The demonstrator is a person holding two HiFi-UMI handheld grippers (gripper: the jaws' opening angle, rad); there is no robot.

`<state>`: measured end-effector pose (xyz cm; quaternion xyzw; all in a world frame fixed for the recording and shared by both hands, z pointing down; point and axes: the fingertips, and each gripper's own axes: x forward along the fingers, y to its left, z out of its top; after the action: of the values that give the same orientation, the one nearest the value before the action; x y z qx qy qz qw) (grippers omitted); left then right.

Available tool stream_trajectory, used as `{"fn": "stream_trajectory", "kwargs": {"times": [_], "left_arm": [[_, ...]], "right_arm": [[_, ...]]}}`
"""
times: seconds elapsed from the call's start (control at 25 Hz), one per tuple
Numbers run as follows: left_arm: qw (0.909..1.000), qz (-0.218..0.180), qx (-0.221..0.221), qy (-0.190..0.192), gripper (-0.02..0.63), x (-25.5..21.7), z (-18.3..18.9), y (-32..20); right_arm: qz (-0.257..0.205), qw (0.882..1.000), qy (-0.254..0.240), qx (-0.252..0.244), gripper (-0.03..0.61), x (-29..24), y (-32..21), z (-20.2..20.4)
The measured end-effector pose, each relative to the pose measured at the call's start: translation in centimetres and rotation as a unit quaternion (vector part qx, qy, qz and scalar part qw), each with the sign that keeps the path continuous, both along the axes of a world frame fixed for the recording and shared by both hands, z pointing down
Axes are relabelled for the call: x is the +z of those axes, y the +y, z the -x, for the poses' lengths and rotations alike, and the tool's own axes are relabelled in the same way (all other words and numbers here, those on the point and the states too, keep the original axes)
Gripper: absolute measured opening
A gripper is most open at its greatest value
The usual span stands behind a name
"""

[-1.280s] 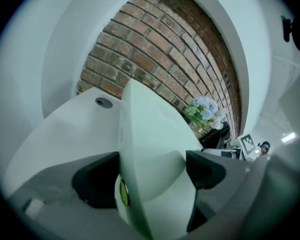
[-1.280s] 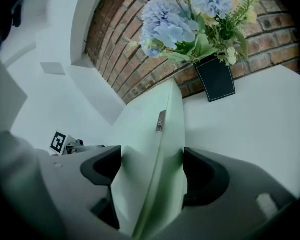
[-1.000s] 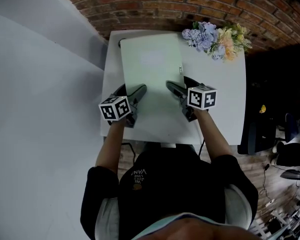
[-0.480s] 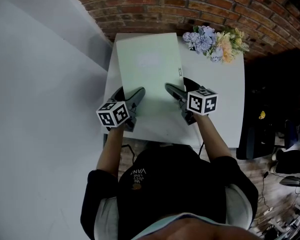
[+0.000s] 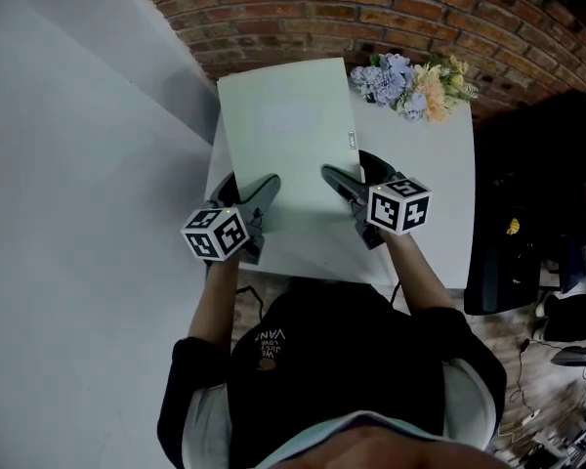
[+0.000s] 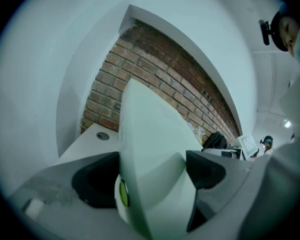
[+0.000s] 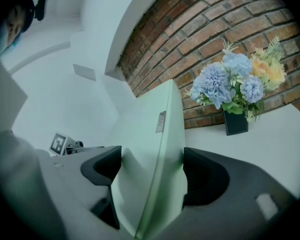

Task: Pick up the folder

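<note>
Reaching forward with both forearms, elbows bent, over the near edge of the white square table. Pinching the near edge of the pale green flat folder with the left gripper towards its left corner and the right gripper towards its right, jaws pressing on both faces. Holding it up off the table, far end rising towards the brick wall. Showing a small white label near the right edge, print too small to read; pale lettering on the black shirt likewise not legible.
</note>
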<state>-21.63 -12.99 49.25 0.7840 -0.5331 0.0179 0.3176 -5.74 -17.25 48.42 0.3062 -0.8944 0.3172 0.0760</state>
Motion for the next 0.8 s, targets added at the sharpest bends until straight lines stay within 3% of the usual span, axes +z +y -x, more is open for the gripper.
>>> {"fn": "stream_trajectory", "kwargs": {"times": [0.8], "left_arm": [[0.9963, -0.065, 0.055, -0.013, 0.422, -5.6, -5.2, 0.3]], "right_arm": [[-0.054, 0.997, -0.018, 0.060, 0.376, -5.4, 2.1, -5.7]]}}
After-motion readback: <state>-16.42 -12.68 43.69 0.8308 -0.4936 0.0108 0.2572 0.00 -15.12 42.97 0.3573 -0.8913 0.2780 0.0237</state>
